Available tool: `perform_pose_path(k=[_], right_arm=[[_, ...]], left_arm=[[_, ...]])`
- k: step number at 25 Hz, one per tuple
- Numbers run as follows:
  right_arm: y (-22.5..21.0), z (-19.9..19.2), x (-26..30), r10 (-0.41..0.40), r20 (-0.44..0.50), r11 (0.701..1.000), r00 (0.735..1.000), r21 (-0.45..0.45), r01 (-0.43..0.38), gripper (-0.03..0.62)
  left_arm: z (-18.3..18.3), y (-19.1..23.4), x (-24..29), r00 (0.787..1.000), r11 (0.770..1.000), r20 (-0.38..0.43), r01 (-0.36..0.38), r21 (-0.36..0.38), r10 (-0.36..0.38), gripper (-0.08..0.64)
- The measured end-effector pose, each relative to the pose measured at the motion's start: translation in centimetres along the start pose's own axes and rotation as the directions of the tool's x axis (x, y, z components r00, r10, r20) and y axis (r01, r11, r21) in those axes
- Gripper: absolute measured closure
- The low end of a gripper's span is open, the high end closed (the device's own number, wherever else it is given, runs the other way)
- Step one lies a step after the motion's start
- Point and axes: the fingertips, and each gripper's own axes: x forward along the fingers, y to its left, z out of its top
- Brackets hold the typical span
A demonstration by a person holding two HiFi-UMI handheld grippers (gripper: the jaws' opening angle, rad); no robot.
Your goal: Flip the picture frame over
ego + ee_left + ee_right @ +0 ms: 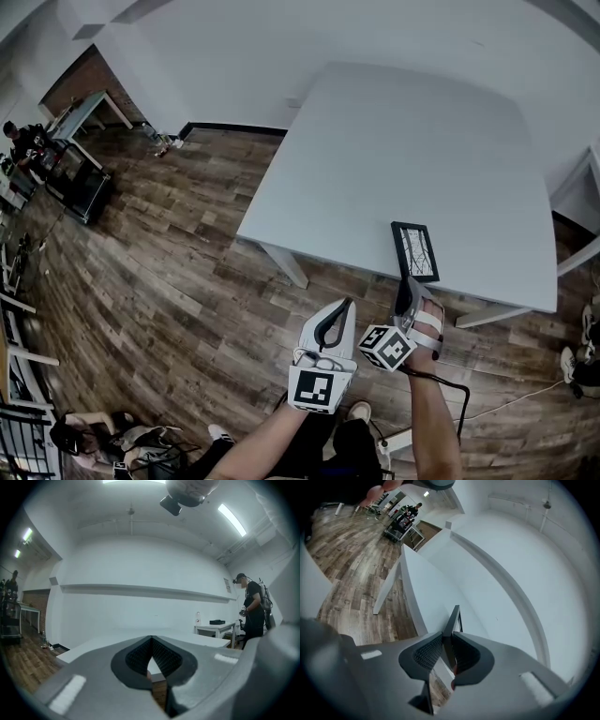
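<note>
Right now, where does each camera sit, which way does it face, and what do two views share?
Head view: on the person's head, looking steeply down at the table and picture frame; both forearms, left gripper and right gripper show.
Left gripper view: on the left gripper, facing level across the table to a white wall; its shut, empty jaws show.
Right gripper view: on the right gripper, facing along the table; its jaws clamp the frame's edge.
Shared: head and right gripper views show the frame.
</note>
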Motion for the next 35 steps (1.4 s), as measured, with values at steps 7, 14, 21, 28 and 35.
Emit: perform_pose_path(k=[7, 14, 21, 28, 35], right_arm=[[2.0, -0.4, 0.6, 0.031, -0.011, 0.996, 0.999, -0.083, -0.032, 0.494], [3.5, -0.7, 0.9, 0.059, -0.017, 0.985, 0.998, -0.163, -0.061, 0.488], [4.5, -1.3, 1.2, 0.065, 0.007, 0.958, 0.998, -0.280, -0.061, 0.488], [4.5, -1.3, 1.5, 0.070, -0.003, 0.953, 0.998, -0.297, -0.067, 0.488], [4.8, -1.4, 1.4, 0.115, -0.013, 0.968, 0.993, -0.221, -0.115, 0.439]], left_arm=[[-0.2, 0.2, -0.1, 1.000, 1.000, -0.005, -0.006, 0.004, 0.006, 0.558], [-0.2, 0.6, -0.4, 1.000, 1.000, -0.007, -0.009, 0.009, 0.009, 0.558], [-0.1, 0.6, -0.7, 1.000, 1.000, -0.004, -0.010, 0.008, 0.010, 0.558], [-0.1, 0.4, -0.7, 1.000, 1.000, -0.002, -0.005, 0.008, 0.005, 0.558], [0.0, 0.4, -0.8, 1.000, 1.000, -0.001, -0.002, 0.009, 0.002, 0.558]])
